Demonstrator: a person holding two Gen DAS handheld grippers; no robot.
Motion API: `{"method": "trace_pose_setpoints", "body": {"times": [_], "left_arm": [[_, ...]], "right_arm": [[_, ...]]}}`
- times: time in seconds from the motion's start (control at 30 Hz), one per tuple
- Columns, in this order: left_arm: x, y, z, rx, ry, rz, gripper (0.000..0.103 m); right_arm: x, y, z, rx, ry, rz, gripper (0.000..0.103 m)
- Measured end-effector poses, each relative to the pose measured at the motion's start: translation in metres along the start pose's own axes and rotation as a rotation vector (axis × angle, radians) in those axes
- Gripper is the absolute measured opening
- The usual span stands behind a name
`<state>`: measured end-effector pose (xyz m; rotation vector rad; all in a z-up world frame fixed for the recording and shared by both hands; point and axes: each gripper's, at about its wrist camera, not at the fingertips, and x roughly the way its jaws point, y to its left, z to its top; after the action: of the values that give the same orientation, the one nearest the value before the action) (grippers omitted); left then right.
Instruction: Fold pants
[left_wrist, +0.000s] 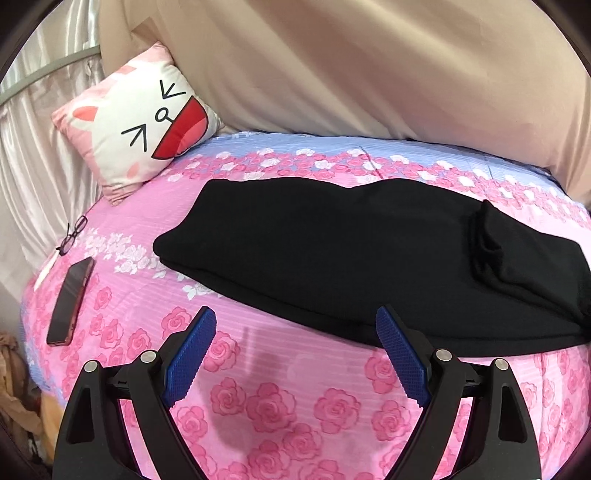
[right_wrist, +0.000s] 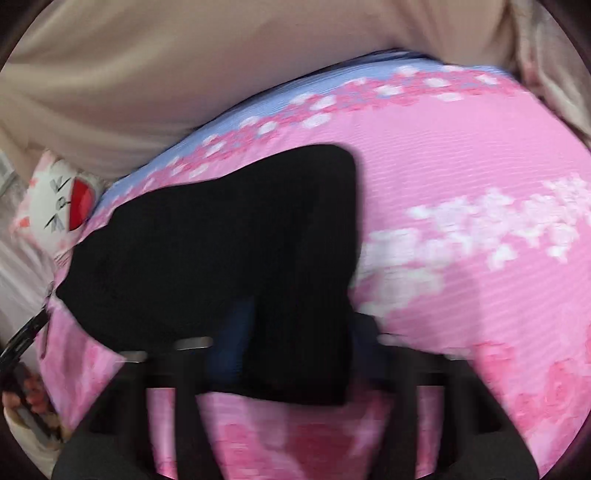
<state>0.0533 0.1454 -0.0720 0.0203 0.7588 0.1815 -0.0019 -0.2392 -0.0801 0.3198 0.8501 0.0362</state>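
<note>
Left tongs are spread wide with nothing between the blue pads, hanging over the bedsheet just short of the near edge of the pants. Right tongs look closed down on a flap of the black cloth, which drapes right across the fingers, though that view is so smeared I can't make out the pads themselves. The pants lie on the bed, already doubled over lengthwise by the look of it, a long dark strip across the pink rose sheet with a bunched lump toward one end. My guess is they're a light knit, totally floppy, no stiffness at all, so they'll sag and crease wherever they aren't supported. Not slippery, not fragile. I'd pinch at a corner or along a folded edge, catching every layer, because grabbing mid-panel just lifts the top sheet. The left view is sharp and shows the whole strip plus a cat pillow, glasses and a phone off to the side. The right view is blurry but is the only one showing the cloth up on the tongs.
</note>
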Motion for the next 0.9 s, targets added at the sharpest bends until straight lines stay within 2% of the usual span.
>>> {"method": "trace_pose_setpoints", "body": {"times": [0.1, 0.17, 0.2, 0.27, 0.37, 0.6, 0.67, 0.73, 0.77, 0.83, 0.87, 0.9], "left_arm": [[-0.001, -0.002, -0.001, -0.008, 0.008, 0.024, 0.086], [0.0, 0.002, -0.001, -0.025, 0.022, 0.035, 0.086], [0.001, 0.006, -0.002, -0.038, 0.032, 0.036, 0.086], [0.0, 0.012, -0.005, -0.053, 0.043, 0.036, 0.086], [-0.004, 0.019, -0.008, -0.05, 0.047, 0.04, 0.086], [-0.012, 0.022, -0.016, -0.022, 0.043, 0.027, 0.086], [-0.009, 0.021, -0.016, -0.026, 0.049, 0.019, 0.086], [0.0, 0.017, -0.016, -0.024, 0.066, 0.006, 0.086], [0.003, 0.014, -0.016, -0.019, 0.074, 0.009, 0.086], [0.004, 0.01, -0.014, -0.016, 0.069, -0.001, 0.086], [0.003, 0.008, -0.013, -0.015, 0.063, -0.012, 0.086], [0.002, 0.007, -0.012, -0.013, 0.056, -0.02, 0.086]], "right_arm": [[-0.02, 0.009, 0.0, -0.042, -0.058, -0.008, 0.018], [-0.037, 0.003, 0.0, -0.044, -0.094, -0.025, 0.017], [-0.046, -0.008, 0.0, -0.03, -0.099, -0.002, 0.017], [-0.055, -0.021, -0.002, -0.021, -0.086, 0.013, 0.017], [-0.064, -0.04, -0.007, -0.035, -0.057, -0.029, 0.016], [-0.087, -0.086, -0.02, 0.033, -0.067, -0.139, 0.017], [-0.074, -0.097, -0.025, 0.02, 0.003, -0.153, 0.018], [-0.073, -0.092, -0.03, -0.011, -0.004, -0.201, 0.03], [-0.082, -0.084, -0.029, -0.029, -0.023, -0.264, 0.035], [-0.105, -0.063, -0.026, -0.074, -0.103, -0.381, 0.043], [-0.114, -0.048, -0.024, -0.103, -0.147, -0.397, 0.05], [-0.122, -0.028, -0.021, -0.14, -0.186, -0.362, 0.068]]}}
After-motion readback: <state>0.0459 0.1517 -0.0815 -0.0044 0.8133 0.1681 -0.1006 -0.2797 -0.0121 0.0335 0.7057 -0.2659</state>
